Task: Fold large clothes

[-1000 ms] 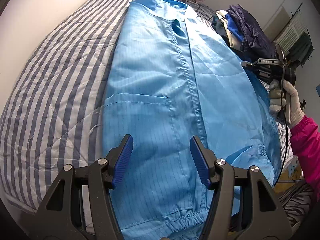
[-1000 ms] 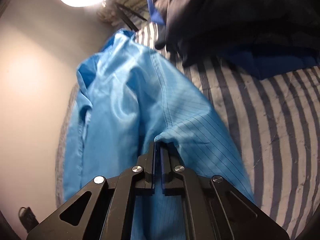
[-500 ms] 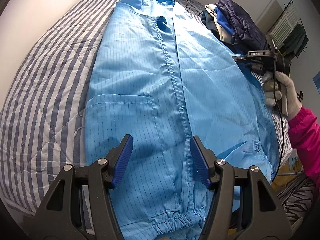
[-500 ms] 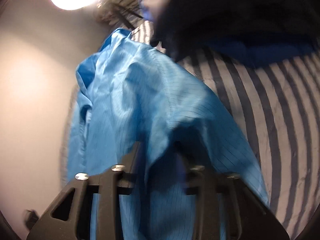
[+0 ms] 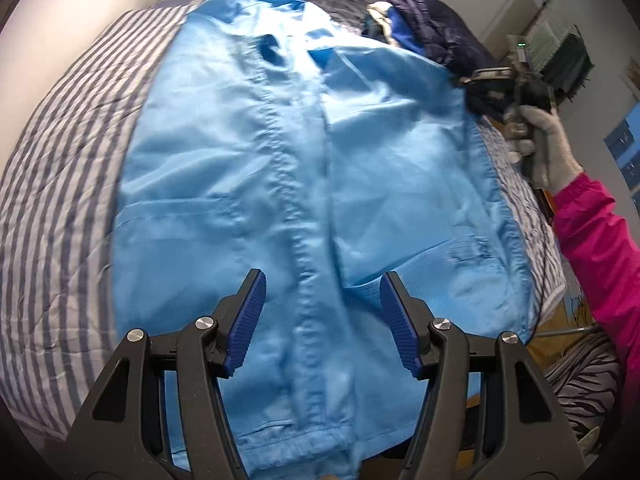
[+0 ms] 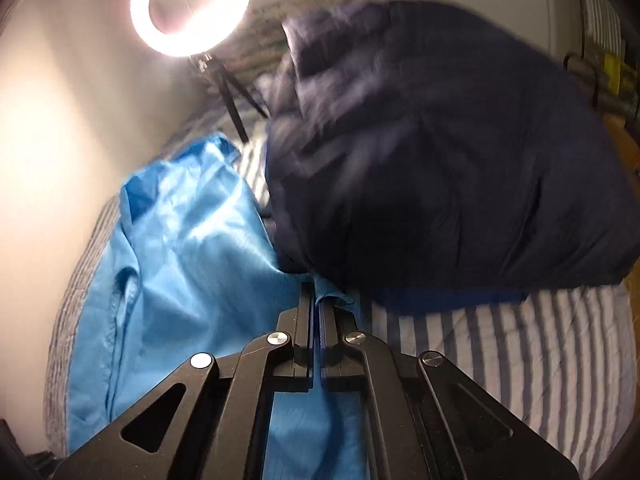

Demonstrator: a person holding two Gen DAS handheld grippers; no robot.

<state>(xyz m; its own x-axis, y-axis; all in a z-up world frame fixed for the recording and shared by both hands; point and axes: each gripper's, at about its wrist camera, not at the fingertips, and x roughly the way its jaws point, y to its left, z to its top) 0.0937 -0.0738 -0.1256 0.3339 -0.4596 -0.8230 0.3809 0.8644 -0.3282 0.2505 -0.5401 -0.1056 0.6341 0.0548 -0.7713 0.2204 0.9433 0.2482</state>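
Observation:
A large light-blue jacket point(image 5: 256, 184) lies front-up along the striped bed, collar at the far end, hem nearest me. My left gripper point(image 5: 322, 314) is open and empty, hovering over the jacket's lower middle by the front seam. My right gripper point(image 6: 316, 294) is shut on the jacket's right shoulder edge point(image 6: 334, 298), next to the dark pile. It shows in the left wrist view point(image 5: 464, 80) at the jacket's far right, held by a gloved hand. The jacket also shows in the right wrist view point(image 6: 180, 248), rumpled.
A striped grey-and-white quilt point(image 5: 60, 160) covers the bed. A pile of dark navy clothes point(image 6: 440, 152) sits at the bed's far right, right beside my right gripper. A ring light point(image 6: 190, 4) on a tripod stands at the head. A wall runs along the left.
My right gripper let go of the jacket's side, moved up toward the shoulder by the dark pile, and shut on the fabric there. The left gripper drifted slightly, still open.

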